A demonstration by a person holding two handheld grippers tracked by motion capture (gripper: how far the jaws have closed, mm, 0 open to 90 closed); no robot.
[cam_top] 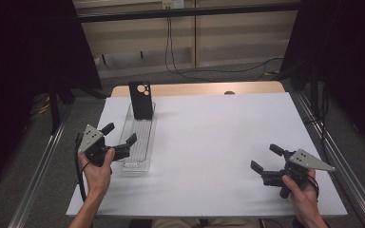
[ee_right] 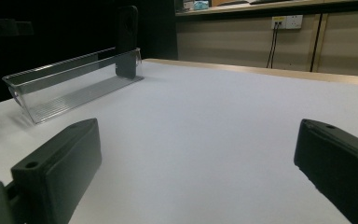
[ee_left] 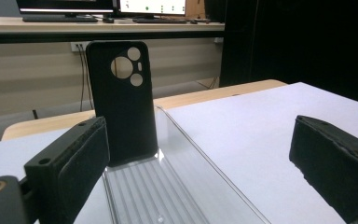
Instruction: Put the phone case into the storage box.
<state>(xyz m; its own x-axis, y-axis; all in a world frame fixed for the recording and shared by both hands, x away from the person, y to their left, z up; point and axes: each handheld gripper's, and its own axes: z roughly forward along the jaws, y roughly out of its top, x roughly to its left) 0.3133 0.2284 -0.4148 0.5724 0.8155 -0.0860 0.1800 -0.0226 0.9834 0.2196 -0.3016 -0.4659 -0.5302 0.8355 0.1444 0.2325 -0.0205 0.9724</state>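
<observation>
A black phone case (cam_top: 140,99) (ee_left: 121,102) stands upright, leaning at the far end of a long clear plastic tray (cam_top: 141,140) (ee_left: 177,186) on the left of the white table (cam_top: 218,137). My left gripper (cam_top: 120,133) (ee_left: 200,163) is open, low over the tray's near half, with its jaws spread to either side of the tray and pointing at the case. My right gripper (cam_top: 266,157) (ee_right: 200,163) is open and holds nothing, near the front right of the table, facing left toward the tray (ee_right: 70,84) and the case (ee_right: 127,39).
A wooden table edge (cam_top: 199,89) shows behind the white sheet. Metal rails (cam_top: 43,161) run along both sides of the table. Dark curtains flank it, and cables (cam_top: 218,71) lie on the floor beyond.
</observation>
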